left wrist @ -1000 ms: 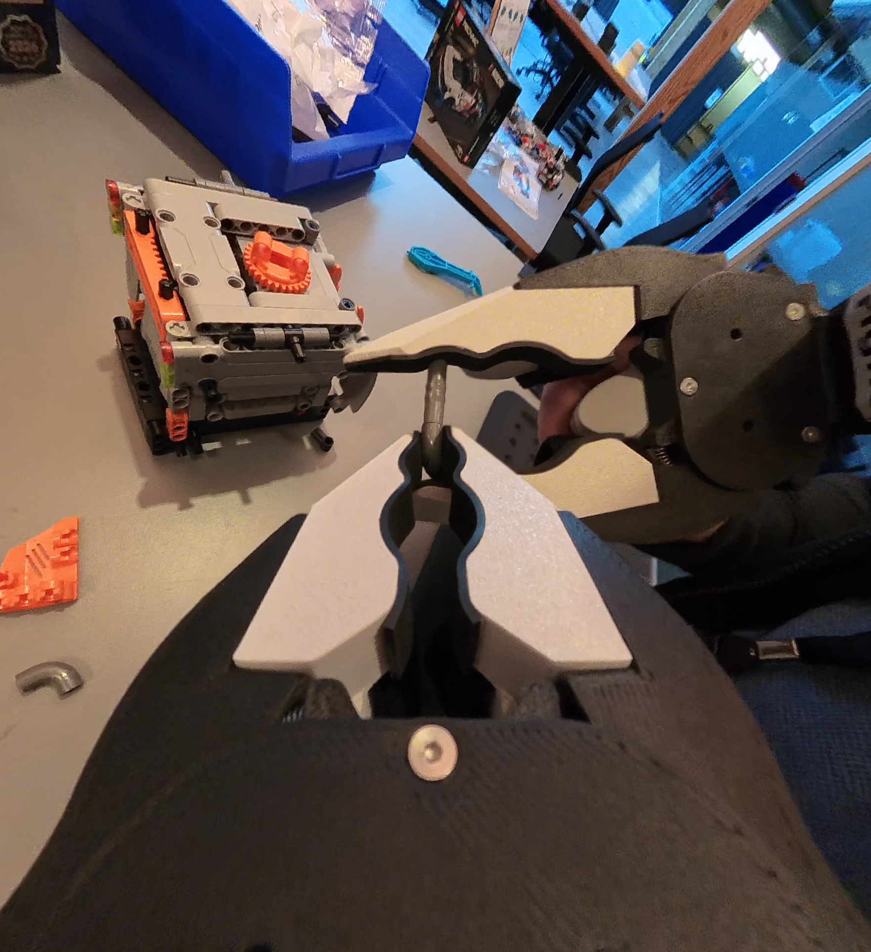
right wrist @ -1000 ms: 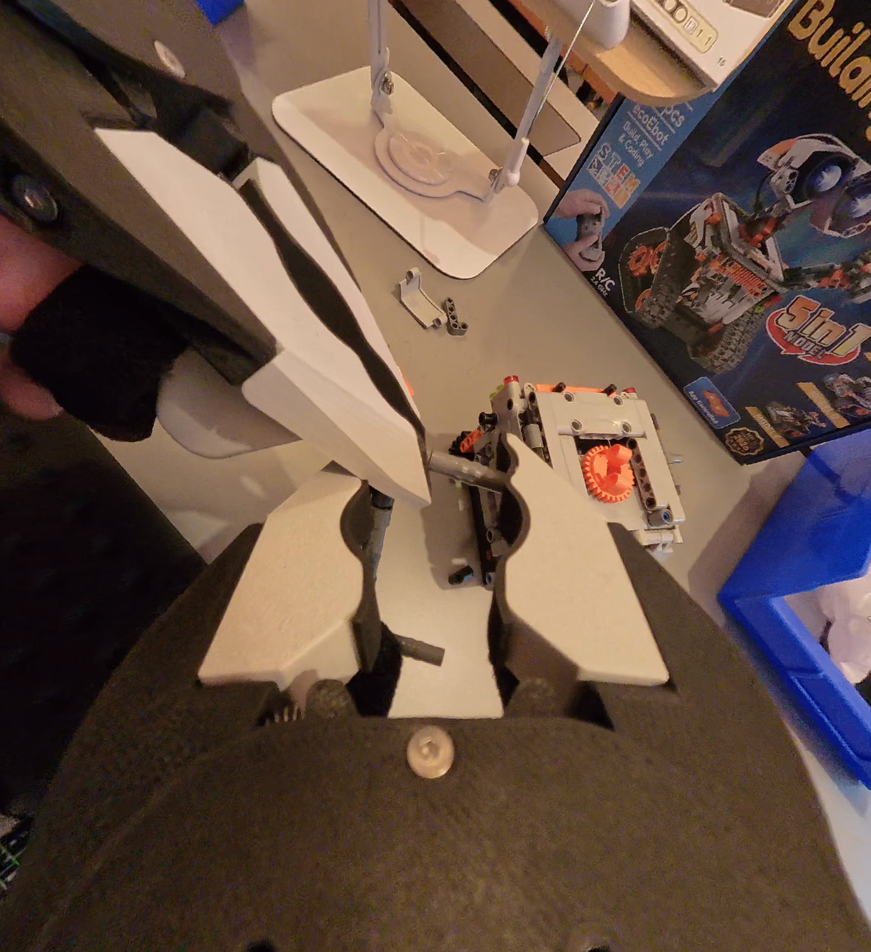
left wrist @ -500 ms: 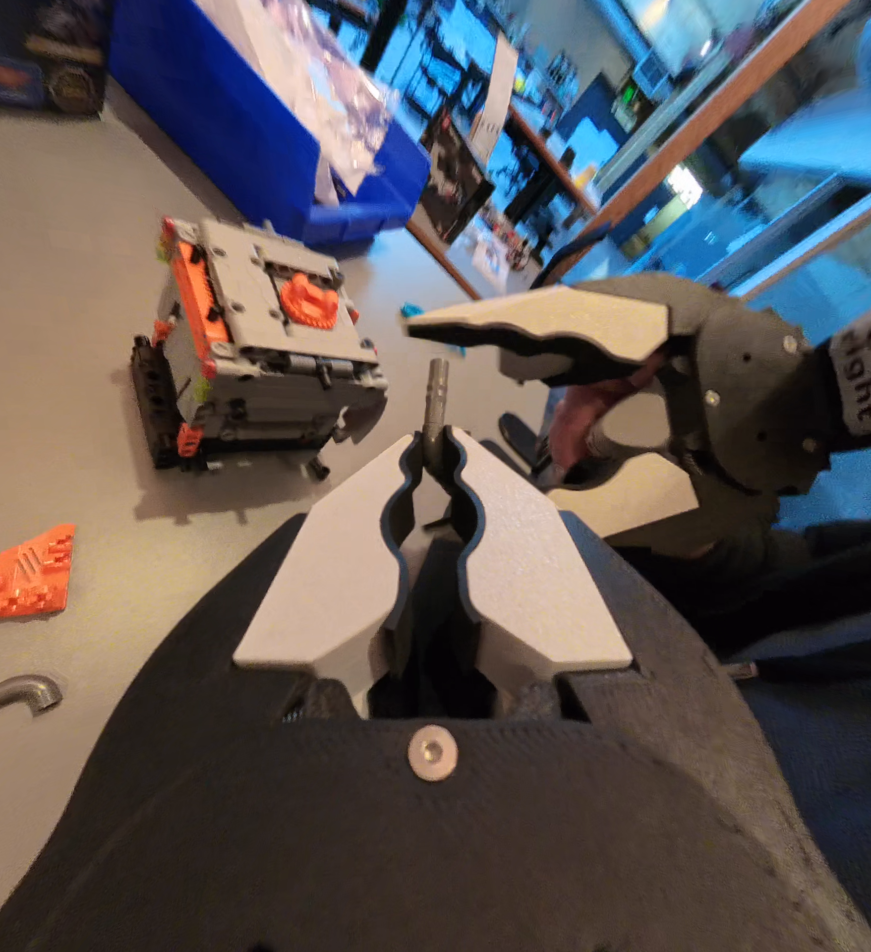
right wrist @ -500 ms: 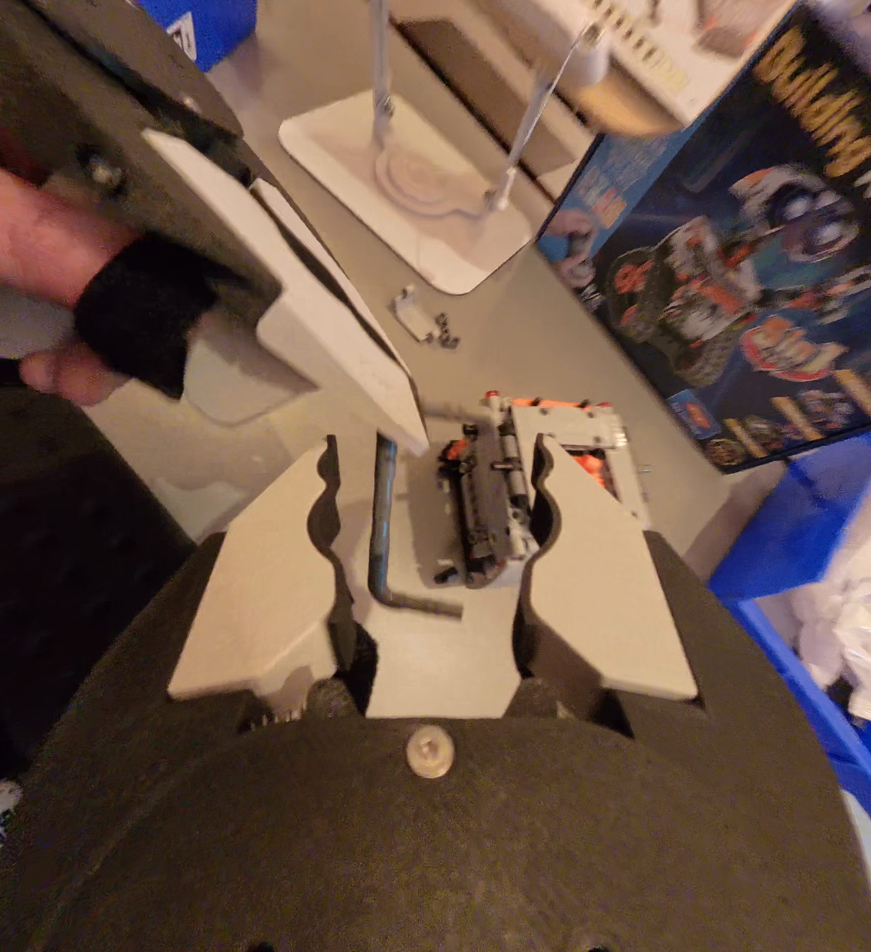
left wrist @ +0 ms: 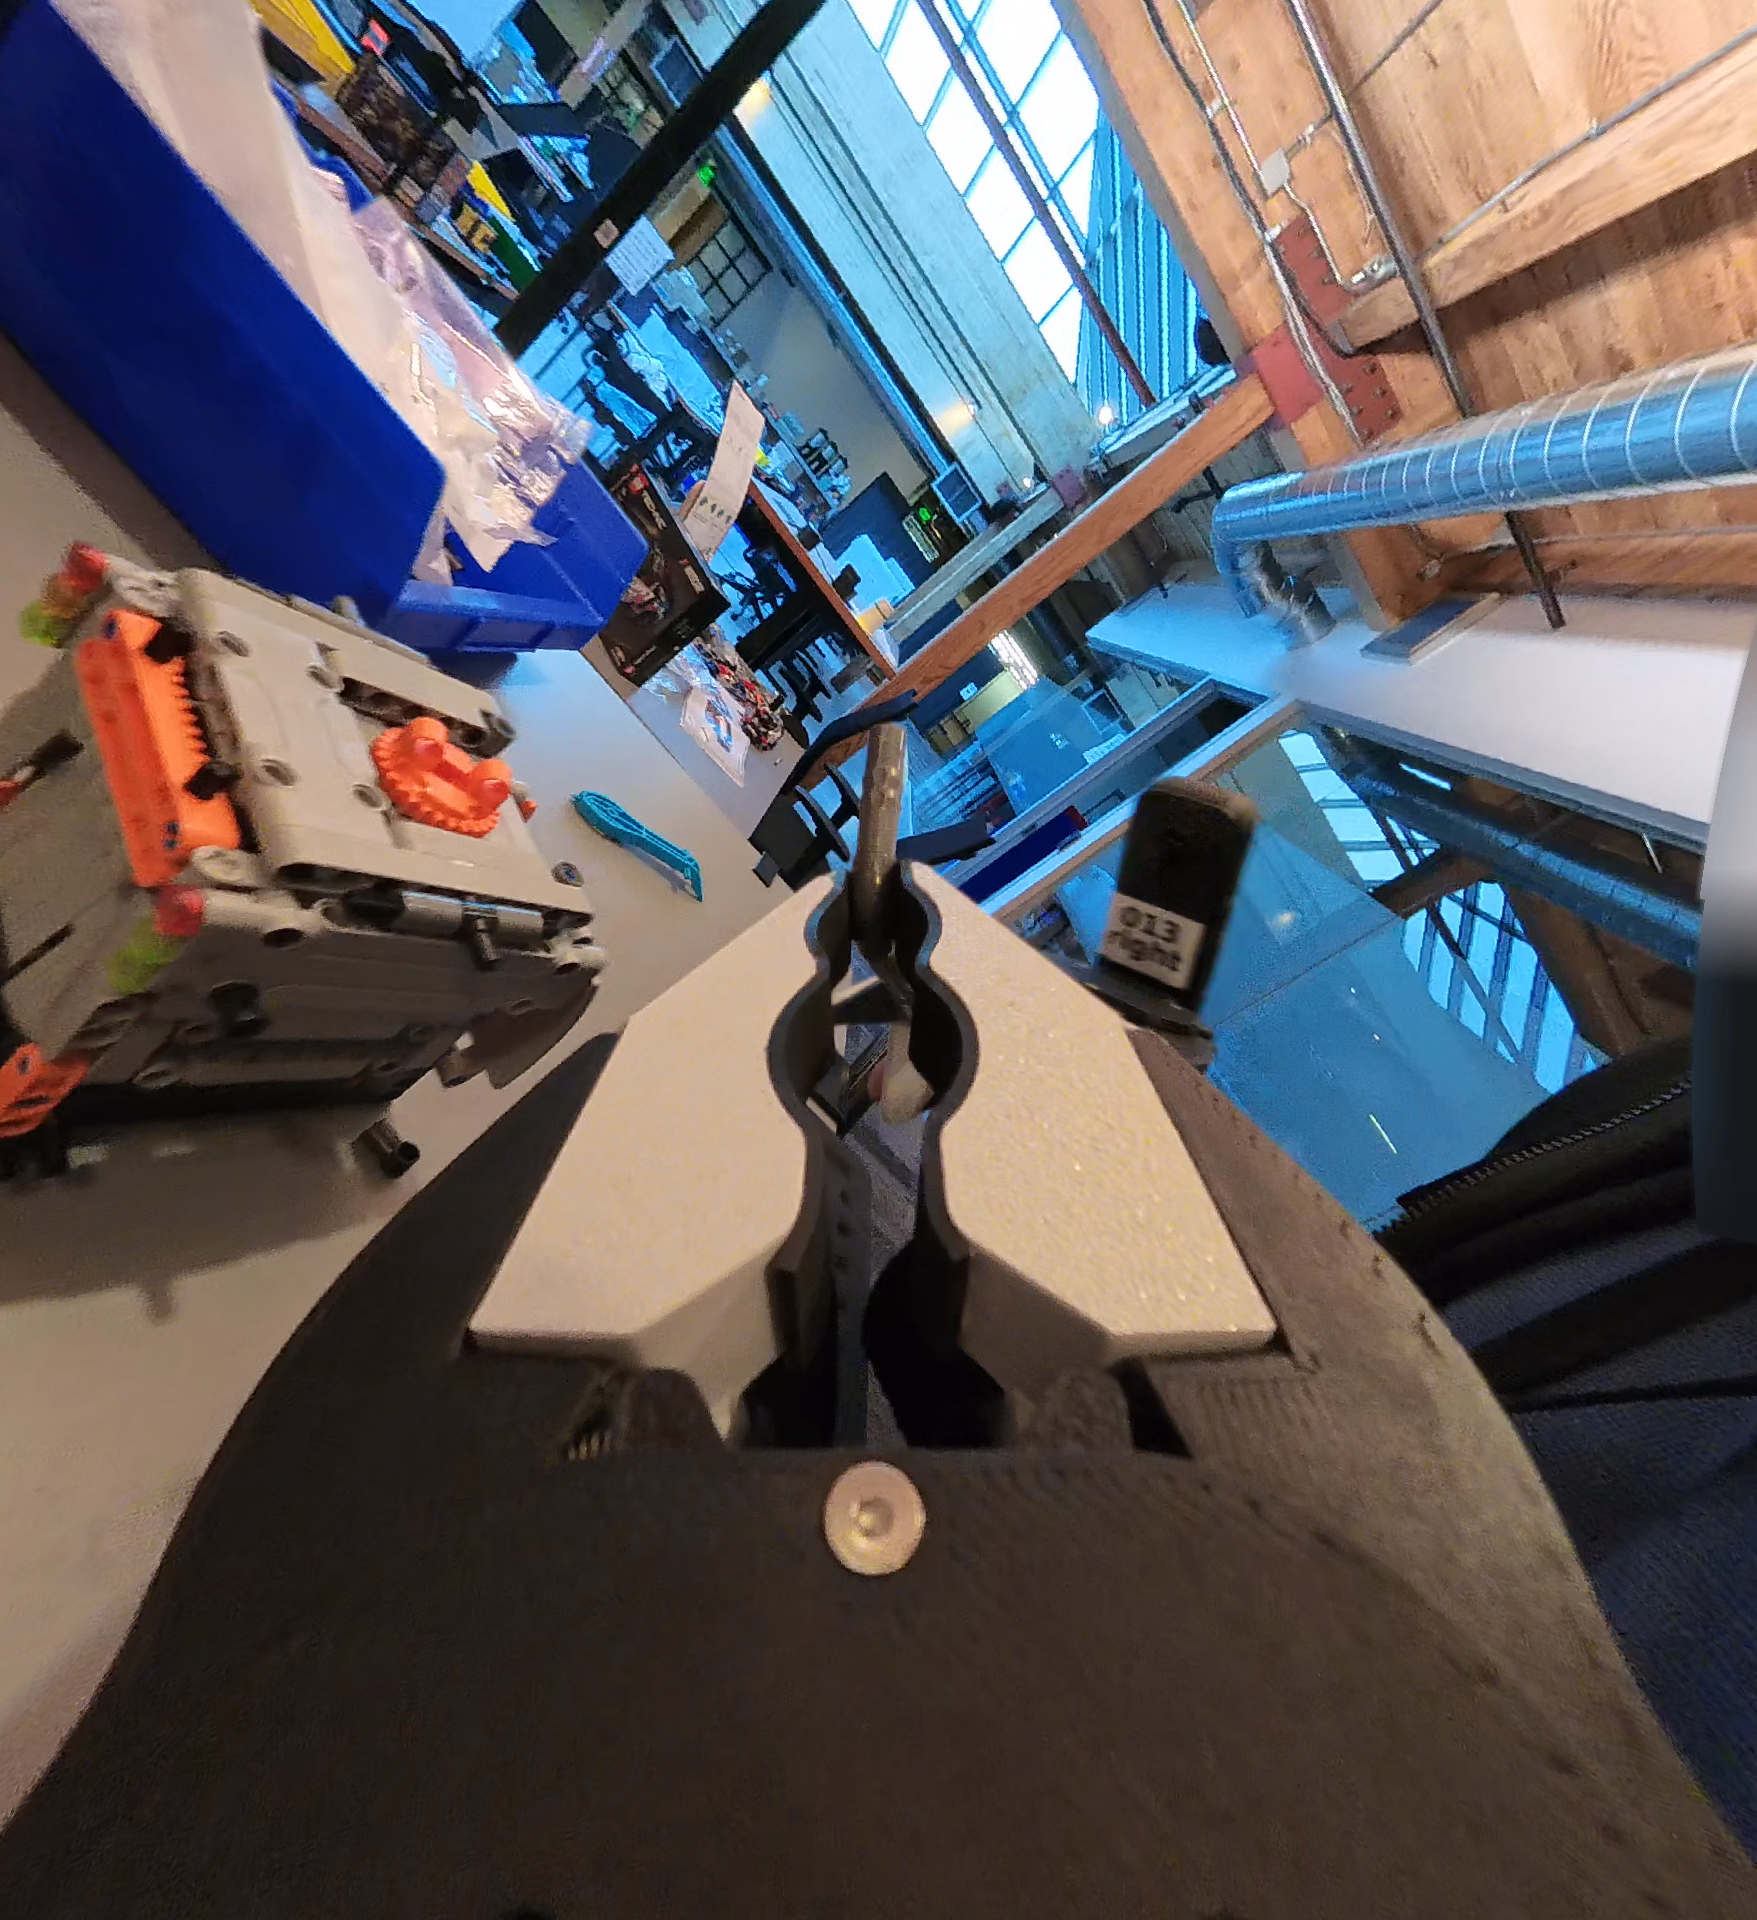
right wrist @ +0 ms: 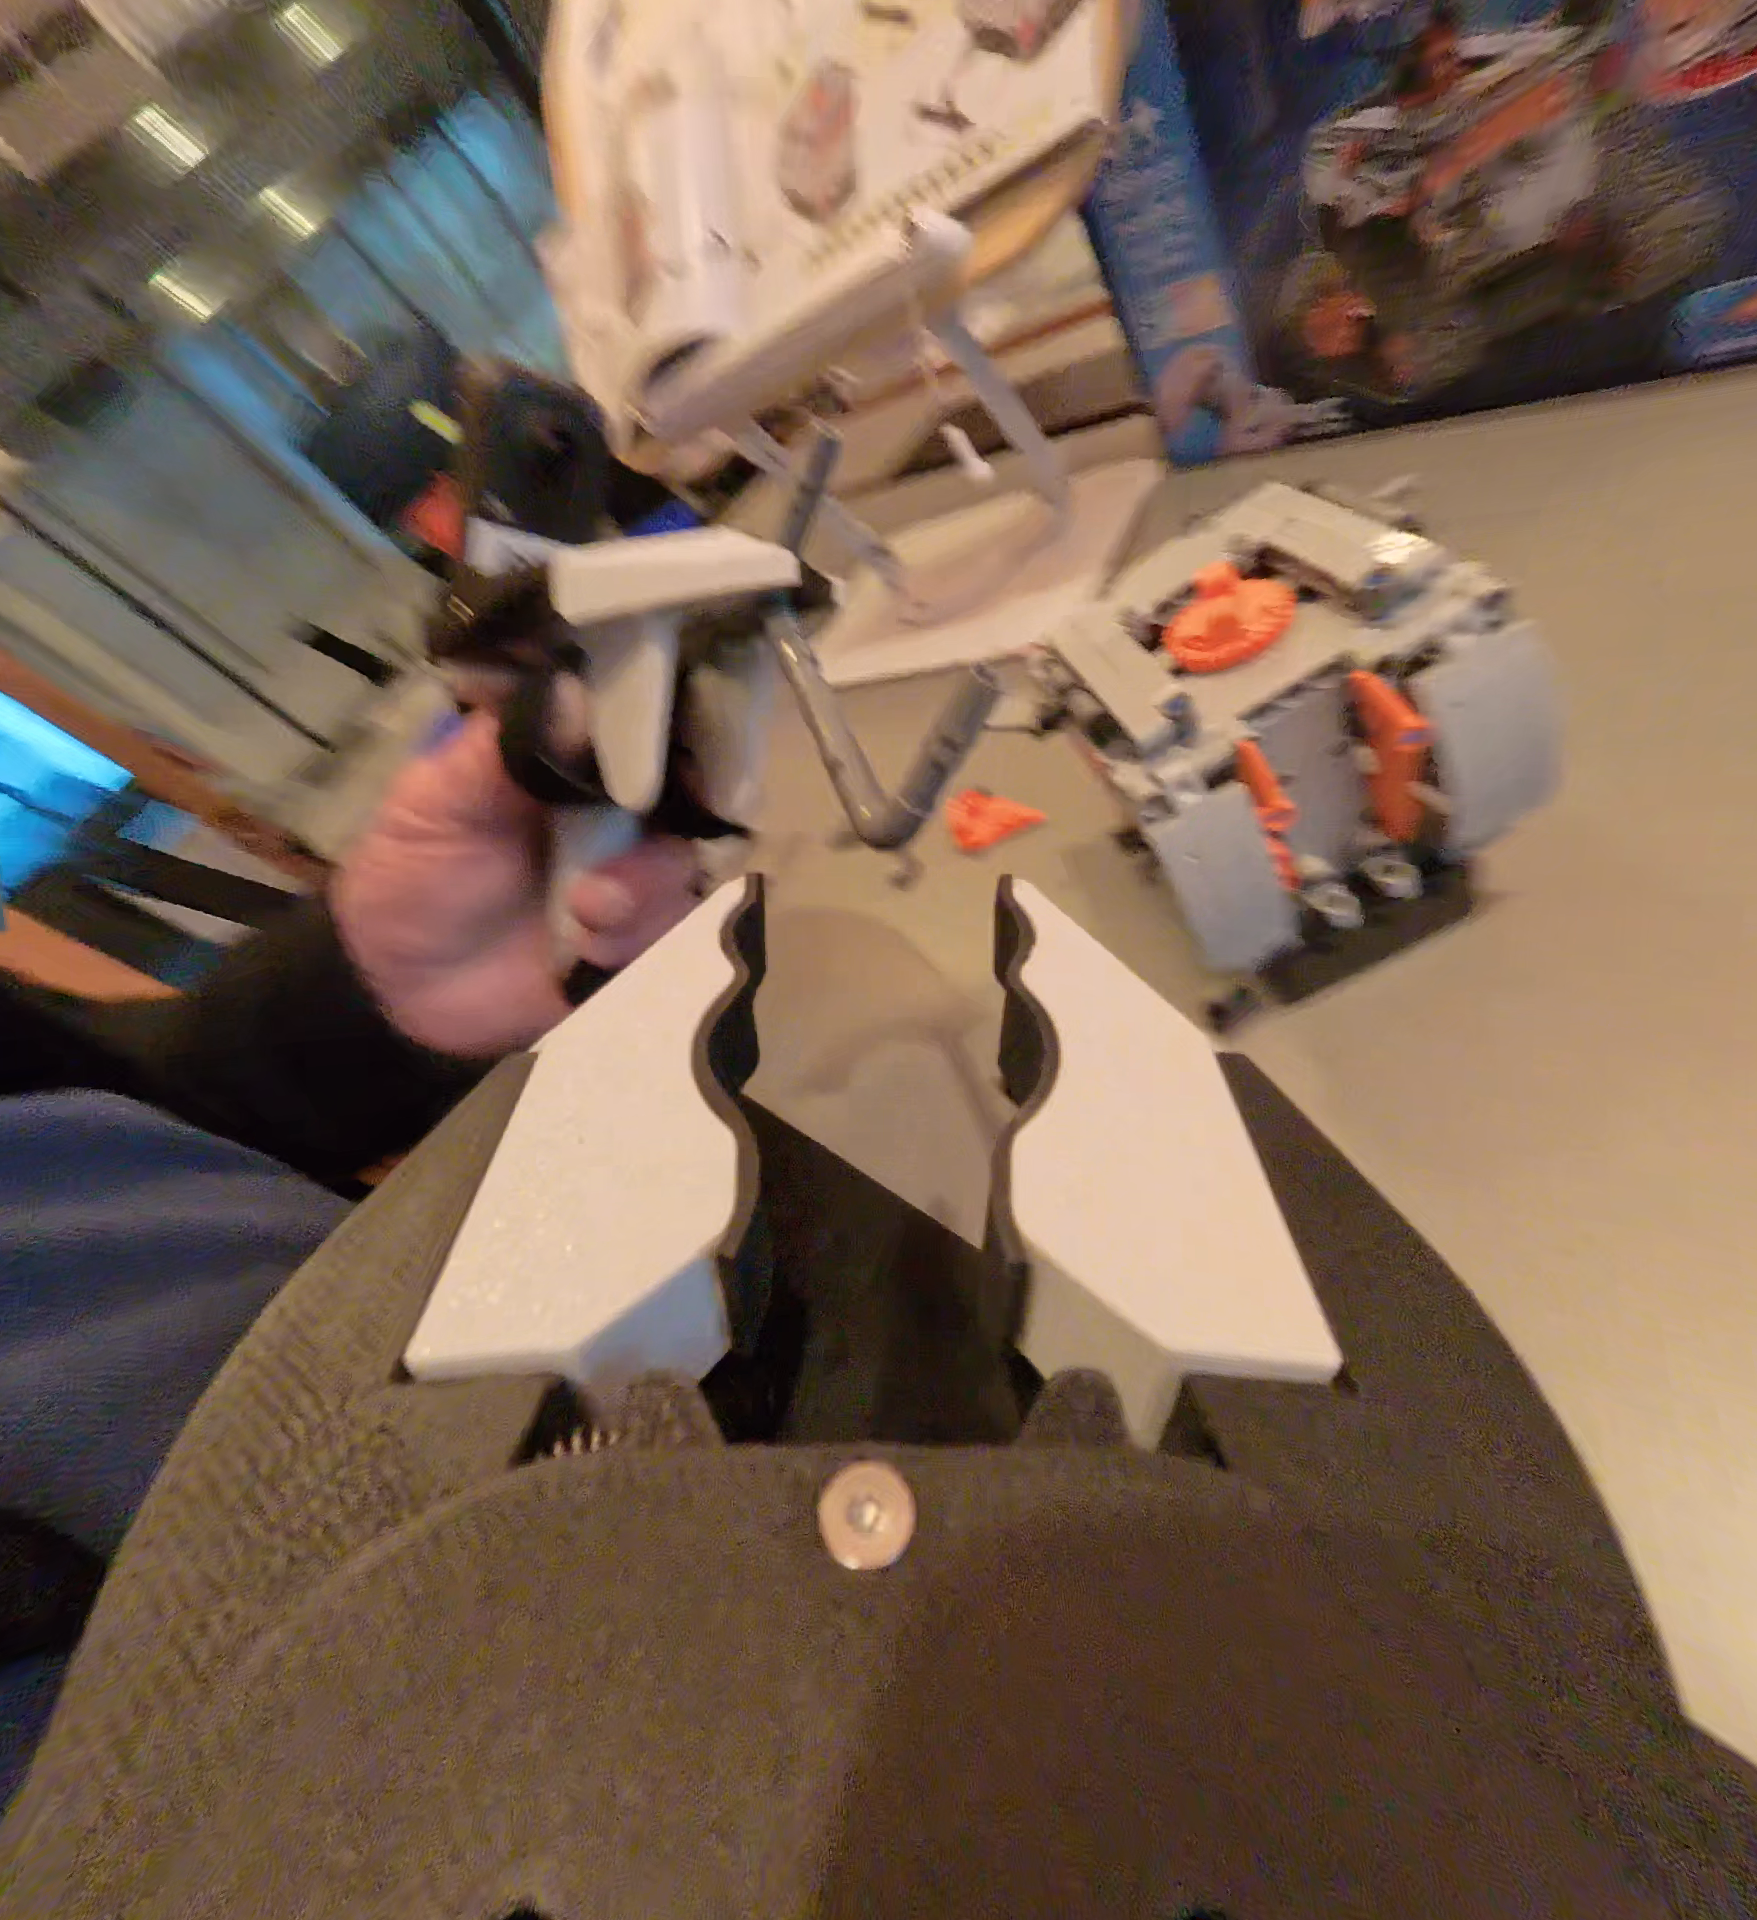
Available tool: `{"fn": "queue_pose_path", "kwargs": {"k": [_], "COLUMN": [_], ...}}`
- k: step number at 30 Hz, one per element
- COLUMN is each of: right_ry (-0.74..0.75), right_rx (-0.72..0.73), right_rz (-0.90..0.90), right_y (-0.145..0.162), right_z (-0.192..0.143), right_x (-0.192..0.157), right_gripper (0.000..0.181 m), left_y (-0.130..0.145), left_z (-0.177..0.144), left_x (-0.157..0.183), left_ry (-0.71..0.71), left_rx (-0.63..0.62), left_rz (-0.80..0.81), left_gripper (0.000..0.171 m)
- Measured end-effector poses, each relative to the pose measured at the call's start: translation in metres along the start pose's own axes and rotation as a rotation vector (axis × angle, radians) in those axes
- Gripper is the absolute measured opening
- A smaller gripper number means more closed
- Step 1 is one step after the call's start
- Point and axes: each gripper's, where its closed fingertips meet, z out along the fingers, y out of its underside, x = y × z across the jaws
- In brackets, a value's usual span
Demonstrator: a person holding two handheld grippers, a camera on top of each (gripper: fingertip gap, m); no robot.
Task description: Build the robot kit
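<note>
Left wrist view first: my left gripper (left wrist: 879, 914) is pinched tight on a dark grey bent rod (left wrist: 879, 805), whose free end sticks straight out past the tips and up off the table (left wrist: 1, 1455). Seen from the right wrist view, the rod (right wrist: 858, 774) makes an elbow below that gripper (right wrist: 697, 665), one leg running up into the closed jaws and the other slanting up and away toward the model (right wrist: 1310, 717); that frame is smeared, so I think, but cannot swear, that the far leg stops short of the model. My right gripper (right wrist: 879, 909) stands spread wide with nothing between its fingers, and the elbow hangs just beyond and slightly left of its tips, so the right is the free tool nearest the rod. The grey and orange model (left wrist: 261, 862) sits on the table to the left of my left gripper, near but apart, its orange gear (left wrist: 438, 779) facing up. Behind it lies a blue bin (left wrist: 178, 343), and a small teal piece (left wrist: 635, 836) rests on the table beyond. An orange plate (right wrist: 988, 816) lies between rod and model.
</note>
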Motion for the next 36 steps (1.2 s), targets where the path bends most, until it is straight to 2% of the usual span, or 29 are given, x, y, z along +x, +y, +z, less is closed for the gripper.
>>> {"fn": "queue_pose_path", "kwargs": {"k": [3,8,11,13,16,17,18,19,22,24,26,29,32,35,36], "right_ry": [-0.145,-0.263,-0.324,-0.387,-0.434,-0.430,-0.438,-0.444,-0.437,-0.430,-0.378,-0.353,-0.351,-0.336,-0.322], "right_rx": [0.123,0.129,0.006,-0.115,-0.299,-0.324,-0.359,-0.383,-0.348,-0.241,-0.143,-0.069,-0.003,0.061,0.073], "right_rz": [0.123,0.116,0.075,0.068,0.024,-0.009,-0.020,-0.030,-0.023,0.020,0.065,0.133,0.179,0.197,0.186], "right_y": [-0.019,-0.034,-0.036,-0.036,-0.031,-0.032,-0.033,-0.034,-0.048,-0.066,-0.078,-0.071,-0.065,-0.072,-0.074], "right_z": [0.001,-0.007,-0.011,-0.016,-0.021,-0.021,-0.020,-0.020,-0.010,-0.002,0.005,0.008,0.013,0.018,0.018], "right_x": [-0.003,-0.006,-0.004,-0.003,0.002,0.003,0.003,0.003,0.009,0.011,0.019,0.022,0.018,0.020,0.021], "right_gripper": [0.013,0.004,0.004,0.004,0.004,0.004,0.004,0.004,0.005,0.005,0.022,0.023,0.017,0.018,0.004], "left_y": [0.004,0.001,0.008,0.007,0.015,0.019,0.025,0.024,0.020,0.011,0.000,-0.016,-0.012,-0.005,-0.005], "left_z": [0.011,0.016,0.015,0.012,0.014,0.015,0.016,0.016,0.016,0.017,0.018,0.016,0.023,0.032,0.033], "left_x": [0.005,0.010,0.009,0.008,0.014,0.012,0.011,0.011,0.003,0.002,0.000,-0.003,-0.008,-0.007,-0.008], "left_ry": [0.034,0.090,0.104,0.099,0.114,0.098,0.089,0.093,0.051,0.056,0.054,0.070,0.059,0.078,0.079], "left_rx": [-0.007,0.012,-0.044,-0.075,-0.185,-0.227,-0.275,-0.270,-0.239,-0.168,-0.081,0.041,0.047,0.035,0.037], "left_rz": [0.007,0.008,0.020,0.044,0.091,0.114,0.117,0.107,0.080,0.041,-0.001,-0.067,-0.079,-0.090,-0.094], "left_gripper": [0.005,0.004,0.006,0.016,0.014,0.006,0.004,0.003,0.004,0.003,0.002,0.003,0.004,0.003,0.004]}}
